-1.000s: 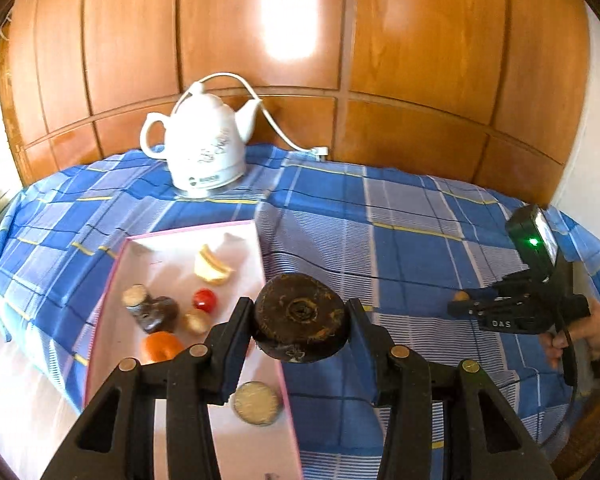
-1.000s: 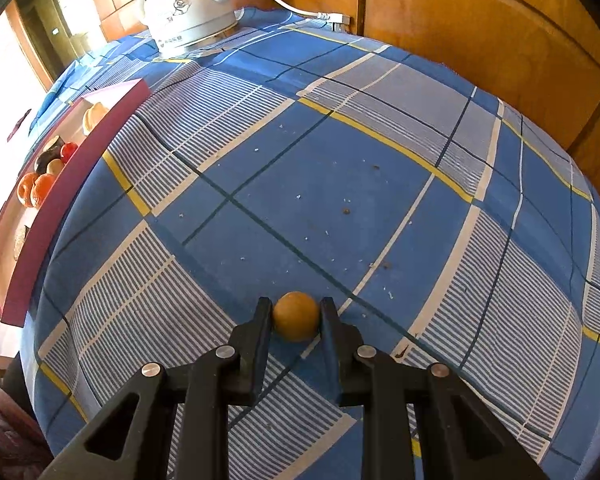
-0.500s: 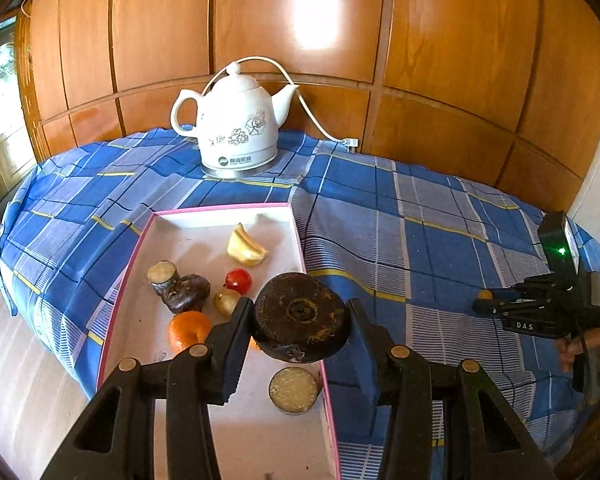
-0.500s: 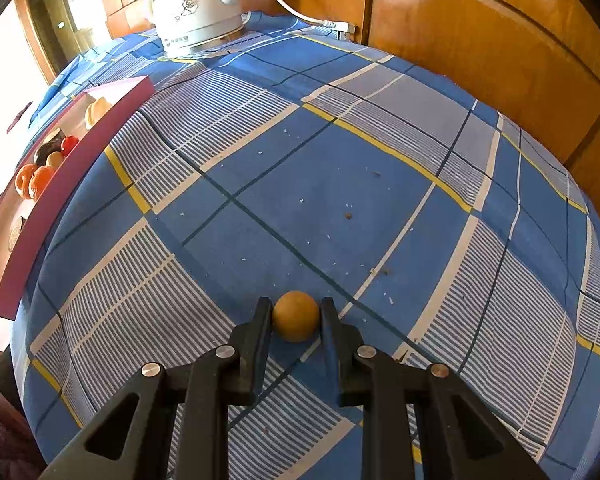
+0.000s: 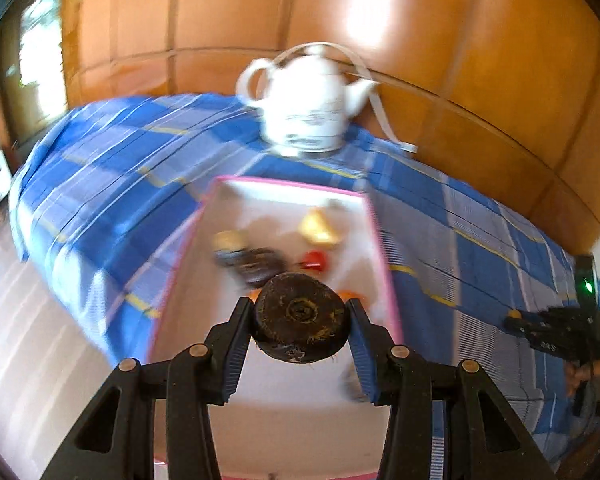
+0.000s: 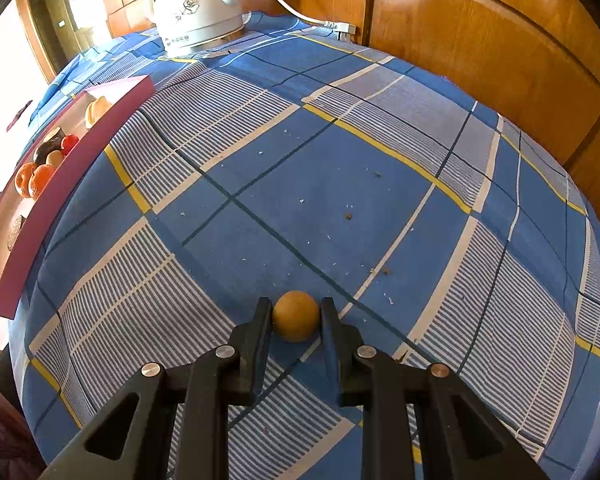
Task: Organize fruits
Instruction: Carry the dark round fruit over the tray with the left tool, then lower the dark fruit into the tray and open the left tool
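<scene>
The dark, round fruit (image 5: 300, 322) is clenched between the pads of the left gripper (image 5: 300, 326), held above the near half of the pink-rimmed tray (image 5: 384, 248). It is not yet set down. A small yellow-brown fruit (image 6: 295, 315) sits on the surface (image 6: 340, 160), well apart from the tray, pinched between the closed fingers of the right gripper (image 6: 295, 318). It appears to rest on the cloth, not lifted.

By my judgement the task is well along. The tray already holds two orange fruits (image 6: 32, 179), a red one (image 6: 69, 142), a dark piece (image 6: 46, 151) and a pale yellow piece (image 6: 96, 109). Only the two gripped fruits look left.

A blue plaid cloth (image 6: 380, 220) covers the surface. A white kettle (image 6: 196, 12) with its cord stands at the far edge, against wooden wall panels (image 6: 480, 40). A bright window shows to the left.
</scene>
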`<state>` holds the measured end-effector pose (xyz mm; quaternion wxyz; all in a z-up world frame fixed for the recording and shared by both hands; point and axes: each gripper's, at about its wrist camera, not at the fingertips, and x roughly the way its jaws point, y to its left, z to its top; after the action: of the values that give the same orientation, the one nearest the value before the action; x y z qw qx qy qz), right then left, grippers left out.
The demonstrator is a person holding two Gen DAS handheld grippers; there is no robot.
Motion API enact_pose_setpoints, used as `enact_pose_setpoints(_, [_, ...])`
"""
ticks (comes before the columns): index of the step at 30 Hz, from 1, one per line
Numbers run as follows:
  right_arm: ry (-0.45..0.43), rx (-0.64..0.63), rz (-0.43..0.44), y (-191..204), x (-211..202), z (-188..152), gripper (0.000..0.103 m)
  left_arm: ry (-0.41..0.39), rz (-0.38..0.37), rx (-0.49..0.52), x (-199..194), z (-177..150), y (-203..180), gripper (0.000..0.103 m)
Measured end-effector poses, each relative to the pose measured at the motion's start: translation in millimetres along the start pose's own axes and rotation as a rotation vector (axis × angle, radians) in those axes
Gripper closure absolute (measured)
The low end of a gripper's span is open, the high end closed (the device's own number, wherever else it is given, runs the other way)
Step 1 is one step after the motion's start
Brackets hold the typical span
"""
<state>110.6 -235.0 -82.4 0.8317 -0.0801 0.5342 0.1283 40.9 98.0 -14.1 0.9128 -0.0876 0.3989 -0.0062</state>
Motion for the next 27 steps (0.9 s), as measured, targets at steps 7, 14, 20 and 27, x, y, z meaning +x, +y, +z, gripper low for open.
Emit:
enact_pose_setpoints(7, [0.002, -0.003, -0.008, 2, 0, 0, 0.079, 0.028, 0.025, -0.118, 10, -6, 51, 0.056])
enact_pose_setpoints(14, [0.004, 0.005, -0.007, 2, 0, 0, 0.079, 0.055, 0.013, -0.131, 35, 6, 58, 0.056])
enact_pose_setpoints(20, [0.006, 0.008, -0.007, 1, 0, 0, 0.079, 0.070, 0.037, -0.097, 57, 13, 56, 0.056])
enact_pose_setpoints(27, [0.006, 0.006, -0.009, 1, 0, 1, 0.079, 0.048, 0.062, -0.060, 58, 11, 50, 0.050])
